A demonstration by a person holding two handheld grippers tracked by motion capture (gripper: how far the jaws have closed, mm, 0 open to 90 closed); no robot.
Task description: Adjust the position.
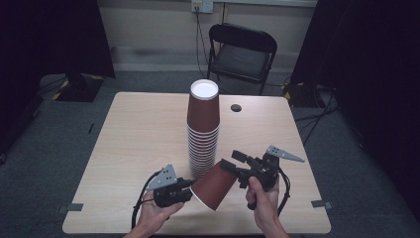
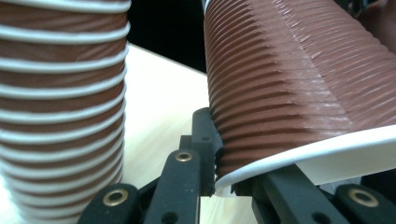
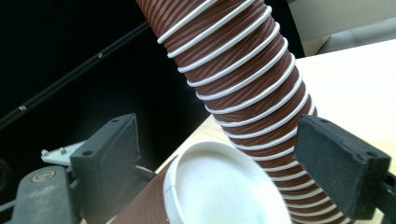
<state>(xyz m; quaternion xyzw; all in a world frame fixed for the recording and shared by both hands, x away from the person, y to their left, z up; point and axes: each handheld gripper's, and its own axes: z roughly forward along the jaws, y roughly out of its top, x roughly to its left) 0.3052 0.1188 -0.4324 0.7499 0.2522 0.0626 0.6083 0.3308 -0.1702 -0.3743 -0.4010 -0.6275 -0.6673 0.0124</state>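
A tall stack of upturned brown ribbed paper cups stands at the table's middle. In front of it a single brown cup hangs tilted above the table, mouth down-left. My left gripper is shut on its white rim; in the left gripper view one jaw sits outside the cup and one inside. My right gripper is at the cup's base. In the right gripper view its jaws stand wide on either side of the white cup bottom, with gaps showing. The stack rises behind.
The light wooden table has a small round hole at its back right. A black folding chair stands beyond the far edge. The stack is close on the left gripper's left.
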